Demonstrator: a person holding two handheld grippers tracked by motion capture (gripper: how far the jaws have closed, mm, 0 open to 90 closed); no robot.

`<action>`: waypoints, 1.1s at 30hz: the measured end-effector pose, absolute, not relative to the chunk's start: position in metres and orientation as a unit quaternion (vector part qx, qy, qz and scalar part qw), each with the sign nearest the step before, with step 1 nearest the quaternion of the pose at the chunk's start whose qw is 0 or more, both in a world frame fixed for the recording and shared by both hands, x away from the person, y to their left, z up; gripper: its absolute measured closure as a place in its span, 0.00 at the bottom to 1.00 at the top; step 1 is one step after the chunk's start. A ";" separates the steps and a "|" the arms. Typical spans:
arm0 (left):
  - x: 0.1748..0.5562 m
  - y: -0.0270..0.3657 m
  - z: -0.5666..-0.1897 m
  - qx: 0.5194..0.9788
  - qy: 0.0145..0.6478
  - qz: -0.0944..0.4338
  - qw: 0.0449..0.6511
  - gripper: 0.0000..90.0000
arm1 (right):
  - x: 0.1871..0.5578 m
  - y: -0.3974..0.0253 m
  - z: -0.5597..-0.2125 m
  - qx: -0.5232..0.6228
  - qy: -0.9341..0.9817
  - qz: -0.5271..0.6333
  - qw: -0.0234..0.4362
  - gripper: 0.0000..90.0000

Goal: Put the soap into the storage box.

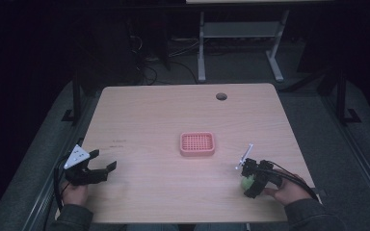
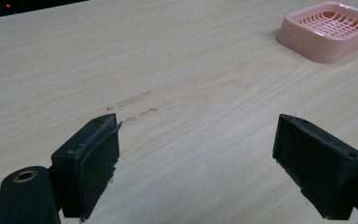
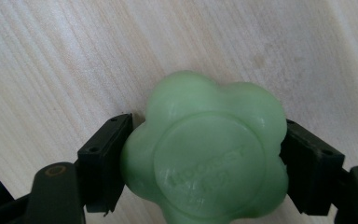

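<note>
we see a pale wooden table (image 1: 149,115) from the high view, with a round cable hole (image 1: 221,96) near its far edge, at about one o'clock from the centre. a pink slatted soap dish (image 1: 197,144) sits close to the middle of the table, well apart from both grippers.

the left gripper (image 1: 102,161) rests at about eight o'clock from the dish, near the table's left edge, held by the person's left hand (image 1: 75,194). its jaws stand wide apart with nothing between them; in the left gripper view we see bare wood grain between the two black pads (image 2: 93,163), and the dish (image 2: 328,30) lies off at about two o'clock.

the right gripper (image 1: 247,182) sits at about four o'clock from the dish, near the table's right front corner, held by the right hand (image 1: 289,190). its jaws are closed against a green flower-shaped soap (image 3: 207,154), one pad pressing each side. in the right gripper view we see a raised round disc on the soap's face with faint lettering we cannot read. in the high view the soap (image 1: 245,183) shows as a small green patch just above the tabletop; we cannot tell whether it touches the wood.
</note>
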State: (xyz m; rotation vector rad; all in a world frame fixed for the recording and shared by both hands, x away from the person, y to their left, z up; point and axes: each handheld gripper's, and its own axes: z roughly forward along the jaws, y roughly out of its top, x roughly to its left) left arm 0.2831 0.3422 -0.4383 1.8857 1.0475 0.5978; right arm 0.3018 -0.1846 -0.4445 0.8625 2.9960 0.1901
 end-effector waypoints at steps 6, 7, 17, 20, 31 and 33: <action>0.283 0.343 -0.438 0.756 0.423 0.240 0.438 0.15 | 0.306 -0.179 -0.445 0.271 0.962 0.033 0.004 0.27; 0.283 0.343 -0.438 0.756 0.423 0.240 0.438 0.15 | 0.306 -0.179 -0.445 0.271 0.962 0.033 0.004 0.27; 0.283 0.344 -0.438 0.755 0.425 0.240 0.438 0.15 | 0.304 -0.182 -0.444 0.276 0.960 0.049 0.005 0.27; 0.283 0.345 -0.438 0.756 0.425 0.239 0.437 0.15 | 0.304 -0.184 -0.444 0.282 0.958 0.055 0.010 0.27; 0.283 0.345 -0.438 0.755 0.424 0.239 0.439 0.15 | 0.306 -0.184 -0.436 0.280 0.957 0.078 0.016 0.28; 0.283 0.345 -0.438 0.755 0.424 0.240 0.439 0.15 | 0.307 -0.183 -0.433 0.277 0.957 0.081 0.022 0.28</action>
